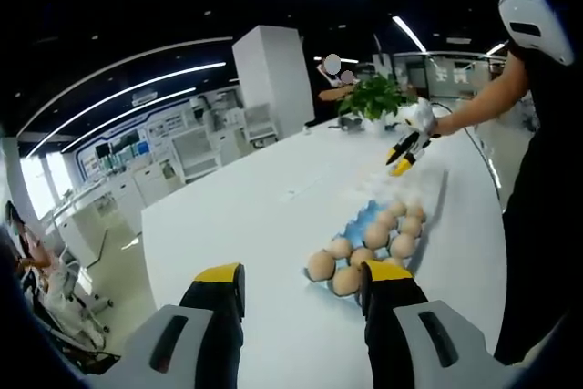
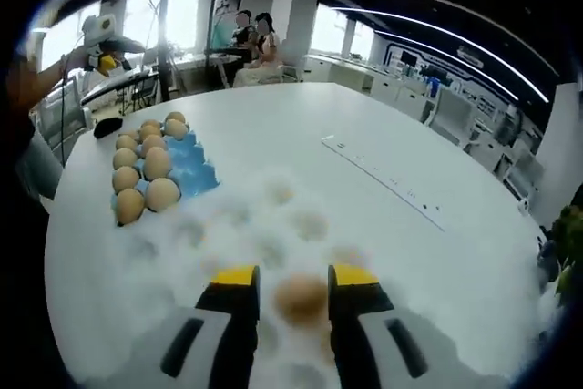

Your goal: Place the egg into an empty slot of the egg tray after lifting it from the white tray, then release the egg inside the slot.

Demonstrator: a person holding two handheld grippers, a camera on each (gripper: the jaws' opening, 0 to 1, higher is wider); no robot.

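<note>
1. In the right gripper view, the right gripper (image 2: 293, 291) is down over the white tray (image 2: 273, 225), and an egg (image 2: 301, 298) sits between its yellow-tipped fingers (image 2: 235, 277). The fingers look narrowed around the egg; whether they are already pressing on it cannot be told for sure.
2. The egg is low in the white tray, so the lift looks not yet done. Other pale eggs lie scattered in the tray's hollows, which is why the fingers straddle one egg alone.
3. The blue egg tray (image 2: 193, 168) lies just beside the white tray on the white tabletop (image 2: 383, 134). Two rows of brown eggs fill its outer side, while the bare blue part facing the white tray offers open slots, a likely target.
4. In the left gripper view, the left gripper (image 1: 302, 281) is held wide and holds nothing, hovering above the near end of the egg tray (image 1: 364, 216), probably kept clear of the working hand.
5. The person's arm reaches in with the right gripper (image 1: 404, 154) beyond the egg tray's far end.
</note>
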